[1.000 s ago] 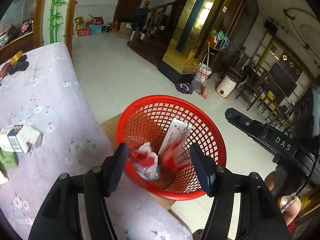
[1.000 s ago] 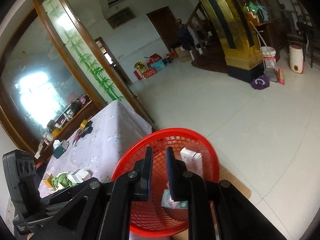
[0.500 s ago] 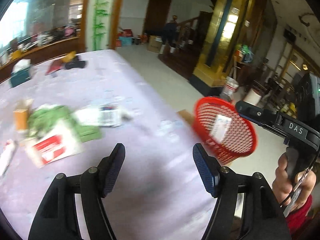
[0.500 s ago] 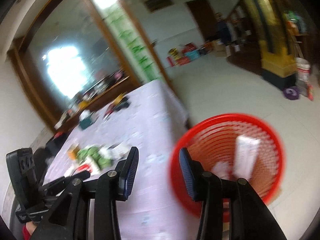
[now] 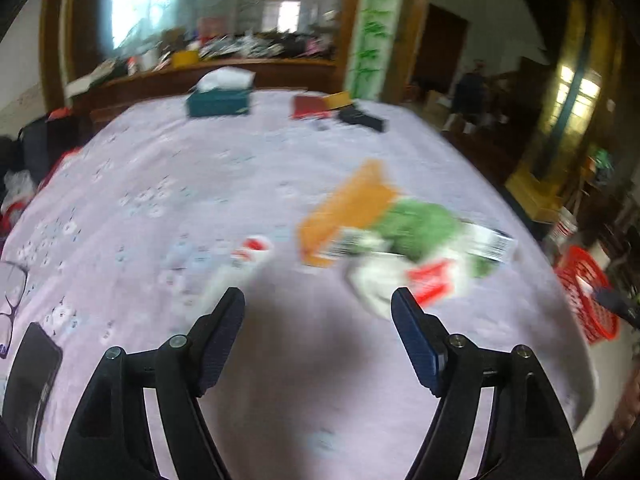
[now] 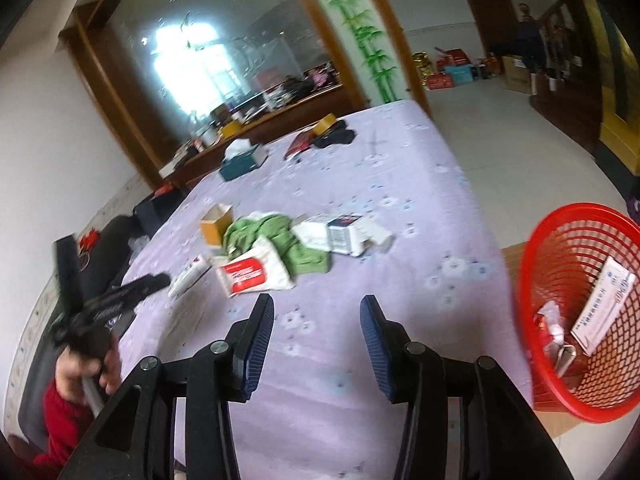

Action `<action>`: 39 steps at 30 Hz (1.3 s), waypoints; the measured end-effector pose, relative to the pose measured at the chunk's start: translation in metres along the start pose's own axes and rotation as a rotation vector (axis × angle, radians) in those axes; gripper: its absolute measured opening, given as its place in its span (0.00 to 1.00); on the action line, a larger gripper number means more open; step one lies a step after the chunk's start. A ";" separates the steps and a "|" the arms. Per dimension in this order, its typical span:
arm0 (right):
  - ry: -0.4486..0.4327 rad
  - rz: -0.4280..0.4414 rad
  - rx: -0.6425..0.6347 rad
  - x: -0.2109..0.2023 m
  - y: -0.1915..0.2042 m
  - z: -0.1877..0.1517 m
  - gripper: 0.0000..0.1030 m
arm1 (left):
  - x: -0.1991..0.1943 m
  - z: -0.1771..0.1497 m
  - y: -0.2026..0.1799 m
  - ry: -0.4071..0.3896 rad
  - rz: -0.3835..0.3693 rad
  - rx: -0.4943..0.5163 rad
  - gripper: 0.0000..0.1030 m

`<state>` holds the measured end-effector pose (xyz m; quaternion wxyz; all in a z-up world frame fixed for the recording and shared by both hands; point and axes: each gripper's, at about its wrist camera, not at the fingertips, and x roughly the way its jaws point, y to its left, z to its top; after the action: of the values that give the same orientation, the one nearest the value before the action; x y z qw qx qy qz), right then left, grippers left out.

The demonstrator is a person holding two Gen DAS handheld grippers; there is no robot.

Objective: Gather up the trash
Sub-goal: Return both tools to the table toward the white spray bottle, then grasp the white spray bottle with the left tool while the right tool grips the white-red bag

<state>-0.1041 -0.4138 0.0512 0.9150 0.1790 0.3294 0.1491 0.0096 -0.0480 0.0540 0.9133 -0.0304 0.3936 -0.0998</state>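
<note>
Left gripper (image 5: pixel 318 304) hung over the counter (image 5: pixel 160 184), fingers (image 5: pixel 222 334) spread wide with nothing between them; left view was motion-blurred. Right gripper (image 6: pixel 316 322) also sat above the counter (image 6: pixel 400 184), fingers (image 6: pixel 256 340) spread and holding nothing. On the lavender floral cloth just ahead of both grippers lay the trash pile: white-and-red packet (image 6: pixel 250 270) nearest, a small white tube (image 6: pixel 190 274) just left of it, crumpled green wrapper (image 6: pixel 280 236) behind, touching the packet, an open orange box (image 6: pixel 216 222) at the pile's left, and an opened white carton with a barcode (image 6: pixel 346 232) on the pile's right. In the left view the same pile was smeared: orange box (image 5: pixel 346 208), green wrapper (image 5: pixel 420 228), barcode carton (image 5: pixel 490 242), red-printed packet (image 5: pixel 428 282), tube (image 5: pixel 248 254). Red mesh basket (image 6: pixel 580 288) stood off the counter's right edge, tilted, already holding a white box (image 6: pixel 604 308) and crumpled wrappers (image 6: pixel 554 326); it showed in the left view at far right (image 5: pixel 588 296). A dark phone (image 5: pixel 34 372) and glasses (image 5: pixel 14 292) lay at the counter's near left. The left gripper's body (image 6: pixel 108 300) and the hand holding it (image 6: pixel 86 364) showed at the right view's left side. Far end of the counter: teal tissue box (image 6: pixel 244 160), red booklet (image 6: pixel 300 142), dark item with a yellow tape roll (image 6: pixel 332 130).
</note>
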 end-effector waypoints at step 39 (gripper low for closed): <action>0.373 0.287 -0.108 0.166 0.078 0.031 0.49 | 0.019 -0.022 0.042 0.039 -0.055 -0.141 0.28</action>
<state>0.0268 -0.2864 0.0149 0.8159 0.1442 0.4554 0.3257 0.0133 -0.0101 0.0200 0.8980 -0.1033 0.4165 -0.0975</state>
